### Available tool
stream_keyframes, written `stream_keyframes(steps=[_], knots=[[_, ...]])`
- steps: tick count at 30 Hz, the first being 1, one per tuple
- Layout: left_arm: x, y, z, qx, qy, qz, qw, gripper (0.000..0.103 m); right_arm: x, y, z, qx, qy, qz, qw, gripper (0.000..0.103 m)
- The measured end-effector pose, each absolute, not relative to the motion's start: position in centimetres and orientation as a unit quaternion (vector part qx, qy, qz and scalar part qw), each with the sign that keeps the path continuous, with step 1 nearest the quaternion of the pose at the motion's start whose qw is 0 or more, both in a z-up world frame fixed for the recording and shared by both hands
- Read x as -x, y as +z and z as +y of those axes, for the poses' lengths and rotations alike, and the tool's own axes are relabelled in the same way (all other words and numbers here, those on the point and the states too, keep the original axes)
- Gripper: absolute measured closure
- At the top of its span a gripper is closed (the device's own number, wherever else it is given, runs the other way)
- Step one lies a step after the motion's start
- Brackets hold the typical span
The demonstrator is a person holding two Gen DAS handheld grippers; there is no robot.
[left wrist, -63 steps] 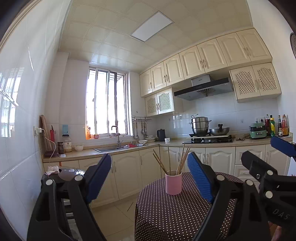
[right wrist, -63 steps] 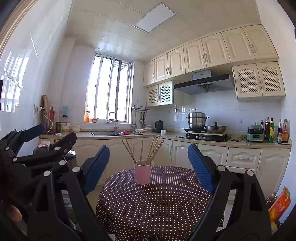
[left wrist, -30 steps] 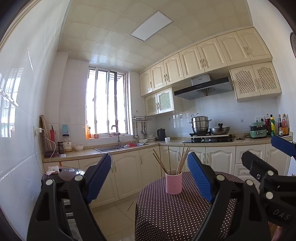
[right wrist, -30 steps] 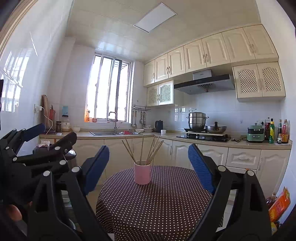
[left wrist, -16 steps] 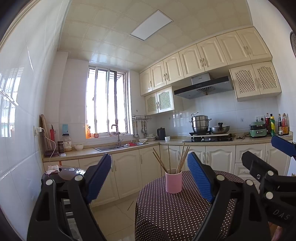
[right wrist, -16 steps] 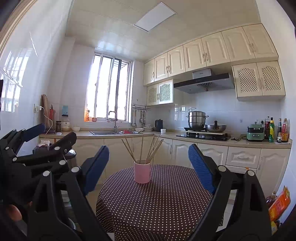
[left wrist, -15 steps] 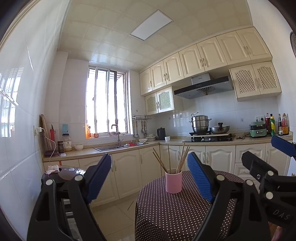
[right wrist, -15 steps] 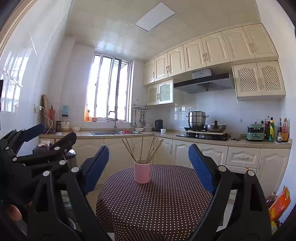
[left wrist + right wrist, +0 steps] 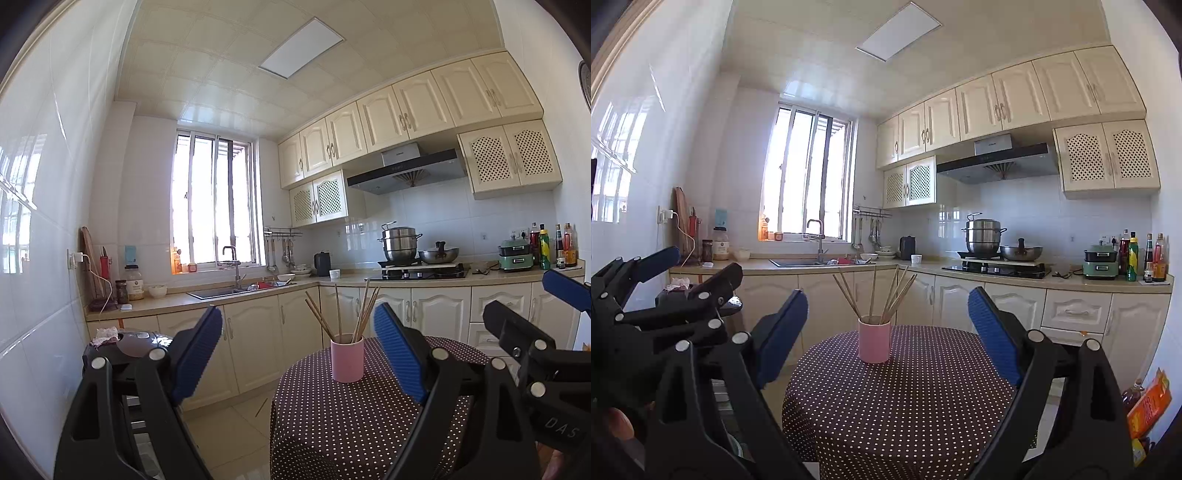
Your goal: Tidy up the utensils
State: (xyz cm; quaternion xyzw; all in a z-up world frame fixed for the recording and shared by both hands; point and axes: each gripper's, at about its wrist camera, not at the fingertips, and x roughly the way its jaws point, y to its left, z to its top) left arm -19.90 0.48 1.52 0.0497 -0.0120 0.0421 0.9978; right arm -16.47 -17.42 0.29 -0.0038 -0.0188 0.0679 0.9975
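Pink cup (image 9: 874, 344) of chopsticks (image 9: 886, 291) stands near the dotted tabletop's (image 9: 905, 406) far edge, bare cloth all around it; left tool (image 9: 298, 352) and right tool (image 9: 888, 332) hover well short of the cup, both spread and empty.

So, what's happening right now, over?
Both tongs open, empty. Wooden chopsticks upright in pink cup on dotted tablecloth. Nothing in the way.

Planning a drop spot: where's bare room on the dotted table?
The tablecloth is bare all round the pink cup of chopsticks, widest on the near side. Both grippers, left and right, are open and empty. Crowded: the counter.
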Motion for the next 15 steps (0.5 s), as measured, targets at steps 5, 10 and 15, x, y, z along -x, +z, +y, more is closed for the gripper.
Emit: stream_keyframes(steps=[5, 10, 15], knots=[[19.89, 1.33, 0.6, -0.05, 0.042, -0.011, 0.998, 0.02, 16.42, 0.24, -17.39, 0.004, 0.068, -0.019, 0.998, 0.016], [19.92, 1.31, 0.66, -0.049, 0.042, -0.011, 0.998, 0.02, 16.41, 0.13, -17.4, 0.003, 0.068, -0.018, 0.998, 0.016], [19.88, 1.34, 0.67, -0.05, 0.042, -0.011, 0.998, 0.02, 16.4, 0.12, -17.43, 0.003, 0.068, -0.018, 0.998, 0.016]])
